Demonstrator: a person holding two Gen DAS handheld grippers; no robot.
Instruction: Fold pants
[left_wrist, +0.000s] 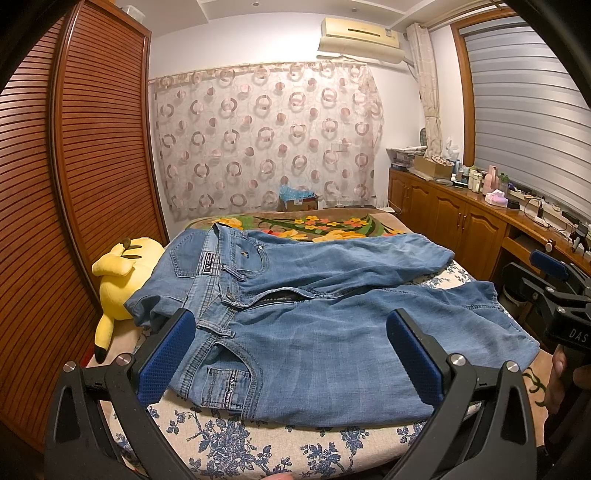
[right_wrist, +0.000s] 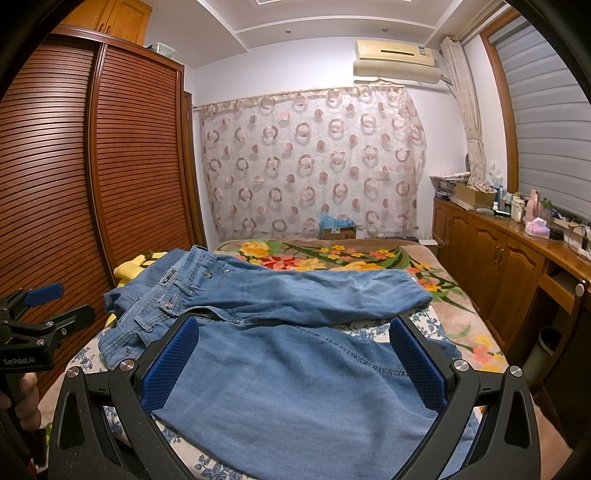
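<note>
Blue jeans lie spread flat on the bed, waistband to the left, the two legs running to the right, front side up with the zipper open. My left gripper is open, its blue pads astride the waistband and near hip. My right gripper is open above the near leg; its blue pads stand either side of the cloth. The far leg lies behind. Neither gripper holds anything. The right gripper also shows in the left wrist view, and the left one in the right wrist view.
The bed has a blue floral sheet and a flowered blanket further back. A yellow plush toy lies at the jeans' left by the louvred wardrobe. A wooden cabinet with bottles runs along the right. A patterned curtain hangs behind.
</note>
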